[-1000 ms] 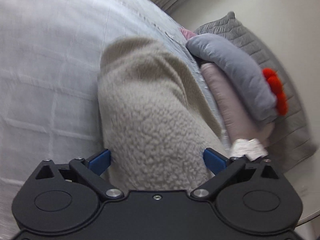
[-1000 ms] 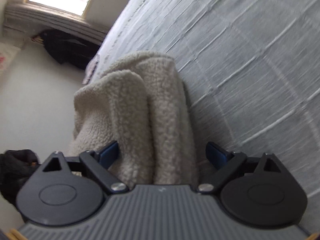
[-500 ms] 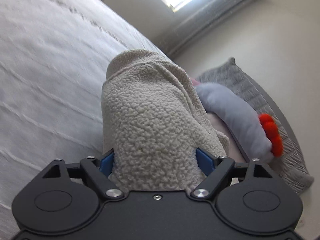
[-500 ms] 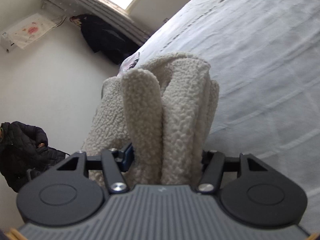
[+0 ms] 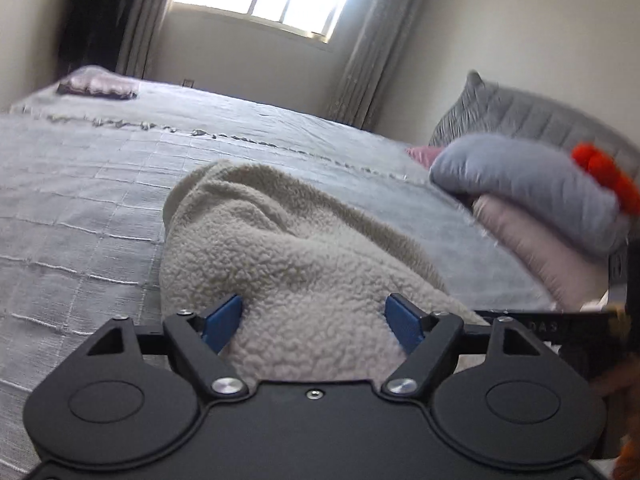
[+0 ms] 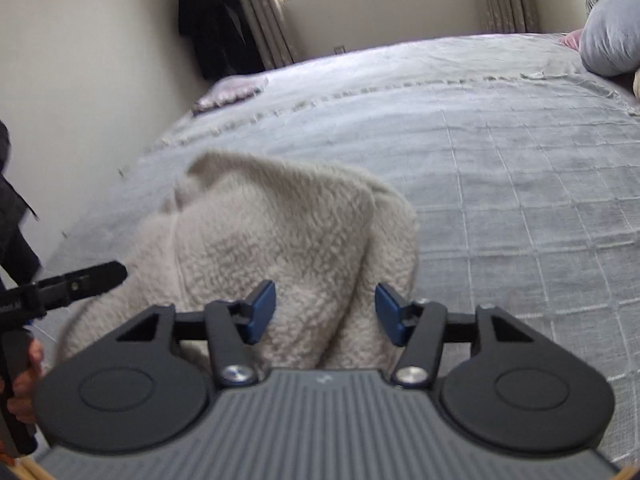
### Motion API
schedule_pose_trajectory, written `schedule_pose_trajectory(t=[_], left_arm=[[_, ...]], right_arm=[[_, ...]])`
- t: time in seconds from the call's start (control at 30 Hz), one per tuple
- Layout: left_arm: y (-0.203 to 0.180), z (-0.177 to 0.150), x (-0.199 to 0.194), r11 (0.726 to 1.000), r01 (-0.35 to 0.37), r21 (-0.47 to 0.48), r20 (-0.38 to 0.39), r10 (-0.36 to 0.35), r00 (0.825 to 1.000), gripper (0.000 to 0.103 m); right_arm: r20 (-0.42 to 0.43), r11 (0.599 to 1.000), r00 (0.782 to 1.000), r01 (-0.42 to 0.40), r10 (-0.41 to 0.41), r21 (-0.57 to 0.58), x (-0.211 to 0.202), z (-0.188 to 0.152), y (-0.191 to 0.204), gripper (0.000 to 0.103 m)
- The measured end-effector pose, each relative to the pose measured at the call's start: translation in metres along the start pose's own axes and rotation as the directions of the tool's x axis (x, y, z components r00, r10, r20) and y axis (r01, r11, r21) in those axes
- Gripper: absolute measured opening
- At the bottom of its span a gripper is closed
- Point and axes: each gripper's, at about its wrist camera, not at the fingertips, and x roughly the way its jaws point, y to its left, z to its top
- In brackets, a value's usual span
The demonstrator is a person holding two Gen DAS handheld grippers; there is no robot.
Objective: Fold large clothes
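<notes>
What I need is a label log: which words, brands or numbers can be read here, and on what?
"DAS": faint letters on the black bar, left wrist view, possibly cut off.
Pale mark on the black handle, right wrist view: too blurred to read.
No other text.

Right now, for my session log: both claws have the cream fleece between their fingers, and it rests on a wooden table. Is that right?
Not quite. The cream fleece rests on a grey bedspread, not a wooden table, as both wrist views show. The rest holds: the left claw and the right claw each have it between their fingers.
</notes>
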Motion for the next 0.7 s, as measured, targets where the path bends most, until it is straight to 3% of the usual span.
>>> schedule_pose_trajectory(t=[0.13,0.33,0.5,0.57,0.7], left_arm=[[0.005,-0.017,0.006,0.999,-0.014,0.051,0.040,0.012,0.999,0.078],[0.001,-0.008,-0.016,0.998,-0.057,0.030,0.049,0.055,0.997,0.079],[-0.016,-0.018,-0.059,0.998,-0.066,0.002,0.012,0.066,0.998,0.079],[-0.019,-0.029,-0.076,0.996,-0.085,-0.018,-0.011,0.085,0.996,0.079],[-0.027,-0.051,-0.104,0.988,-0.150,-0.023,-0.055,0.149,0.987,0.083]], right_arm=[[0.040,1.000,0.999,-0.017,0.015,0.025,0.005,-0.022,-0.005,0.052],[0.059,0.996,0.996,0.076,-0.073,-0.043,-0.033,-0.021,0.019,0.055],[0.100,0.991,0.987,0.129,-0.125,-0.038,-0.088,-0.043,0.027,0.069],[0.130,0.992,0.984,0.128,-0.124,-0.017,-0.110,-0.055,0.028,0.071],[0.124,0.994,0.987,0.105,-0.103,-0.016,-0.139,-0.076,0.031,0.085]])
